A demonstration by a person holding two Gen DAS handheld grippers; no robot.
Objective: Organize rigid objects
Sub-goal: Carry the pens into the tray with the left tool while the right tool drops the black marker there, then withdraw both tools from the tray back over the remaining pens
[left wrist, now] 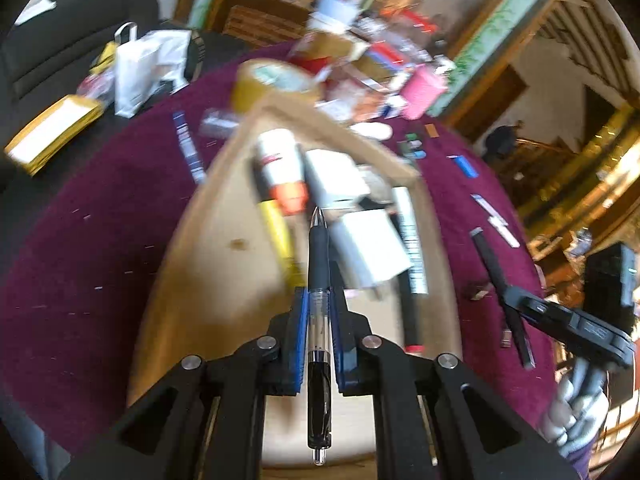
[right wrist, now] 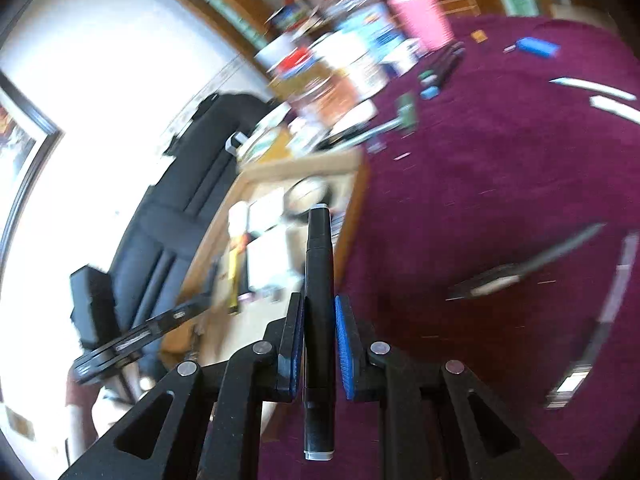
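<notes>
My left gripper (left wrist: 319, 300) is shut on a black click pen (left wrist: 319, 264) with a clear barrel, tip pointing forward, held over a shallow wooden tray (left wrist: 216, 264). The tray holds a white bottle with an orange cap (left wrist: 280, 168), white boxes (left wrist: 370, 248), a yellow stick (left wrist: 276, 232) and a black marker (left wrist: 410, 312). My right gripper (right wrist: 318, 312) is shut on a black marker (right wrist: 319, 280) and hangs over the maroon cloth (right wrist: 460, 208) beside the tray's (right wrist: 304, 164) right edge. The right gripper also shows in the left wrist view (left wrist: 516, 300).
Loose small items lie on the maroon cloth: a blue battery (left wrist: 466, 166), white strips (left wrist: 500, 226), a black knife-like tool (right wrist: 532, 264). A tape roll (left wrist: 272, 84), a pink cup (right wrist: 420, 12) and cluttered boxes stand at the far side. A black chair (right wrist: 172, 216) stands left.
</notes>
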